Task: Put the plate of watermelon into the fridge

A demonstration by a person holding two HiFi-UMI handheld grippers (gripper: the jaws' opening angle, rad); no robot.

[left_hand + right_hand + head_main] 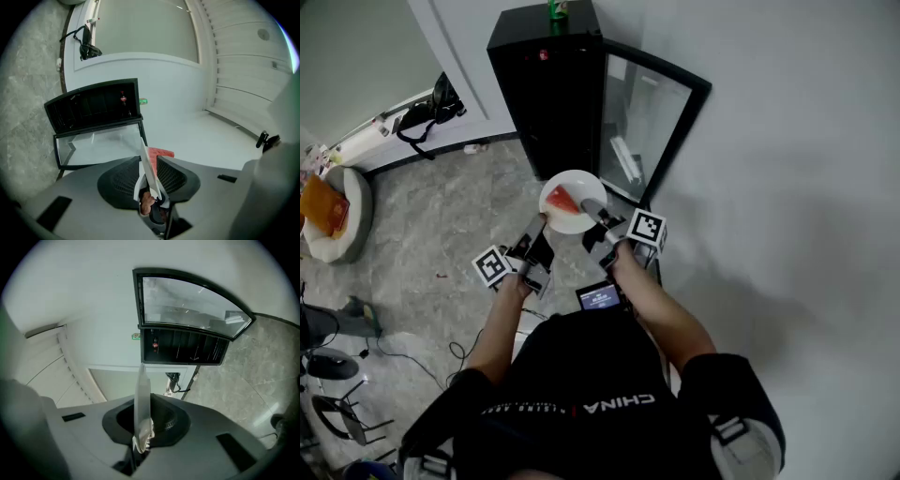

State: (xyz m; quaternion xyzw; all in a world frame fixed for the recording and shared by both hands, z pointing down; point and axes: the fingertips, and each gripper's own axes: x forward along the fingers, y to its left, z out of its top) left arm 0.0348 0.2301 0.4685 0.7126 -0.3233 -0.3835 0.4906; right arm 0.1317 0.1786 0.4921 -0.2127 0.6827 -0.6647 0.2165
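A white plate [572, 202] with a red watermelon slice [562, 200] is held level in front of a small black fridge [546, 84], whose glass door [645, 122] stands open to the right. My left gripper [538, 225] is shut on the plate's near-left rim and my right gripper [594, 212] is shut on its right rim. The left gripper view shows the plate [147, 161] edge-on between the jaws of my left gripper [149, 177], with the watermelon slice [161, 153] behind it. In the right gripper view my right gripper [142, 422] pinches the plate [142, 397], with the fridge [185, 345] ahead.
A green bottle [555, 9] stands on top of the fridge. A black bag [431, 111] lies by the back wall, and a round cushion [336, 214] is on the marble floor at left. A chair base [337, 412] and cables are at the lower left. A white wall runs along the right.
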